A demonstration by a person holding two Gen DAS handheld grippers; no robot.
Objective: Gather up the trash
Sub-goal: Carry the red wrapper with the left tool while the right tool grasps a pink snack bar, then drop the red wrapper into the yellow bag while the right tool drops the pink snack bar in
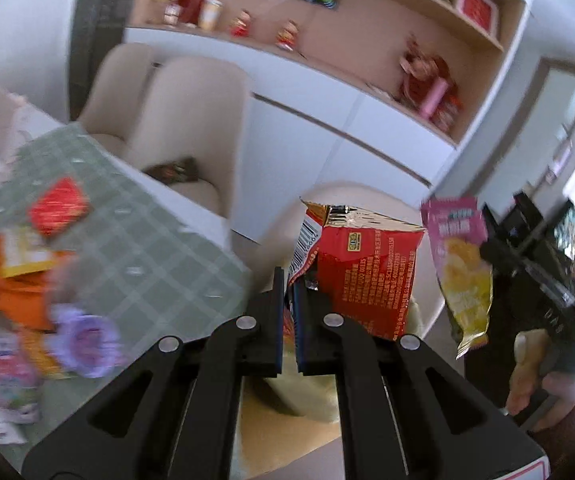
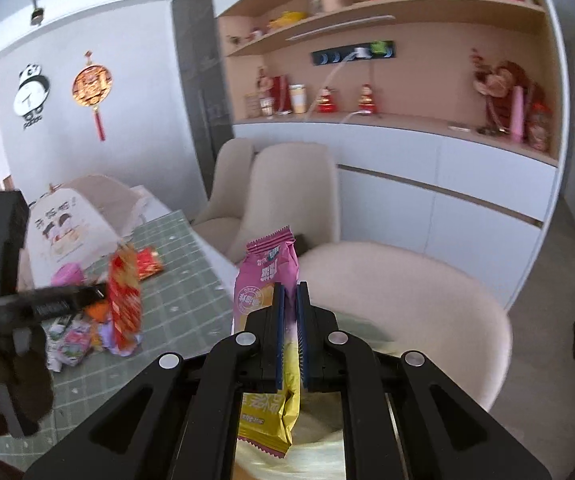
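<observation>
Your left gripper (image 1: 291,300) pinches a red snack bag (image 1: 367,276); your right gripper (image 2: 290,320) clamps a pink-and-yellow packet (image 2: 269,280). 1 beige chair (image 2: 427,300) sits beneath both, more wrappers (image 1: 27,280) litter the green checked table (image 1: 147,248), and the print is unreadable.

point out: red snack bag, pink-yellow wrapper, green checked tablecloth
red snack bag (image 1: 367,276), left wrist view, printed red face.
pink-yellow wrapper (image 2: 269,276), right wrist view, pink upper half above the tool.
green checked tablecloth (image 1: 155,256), left wrist view, bare patch near the table corner.
</observation>
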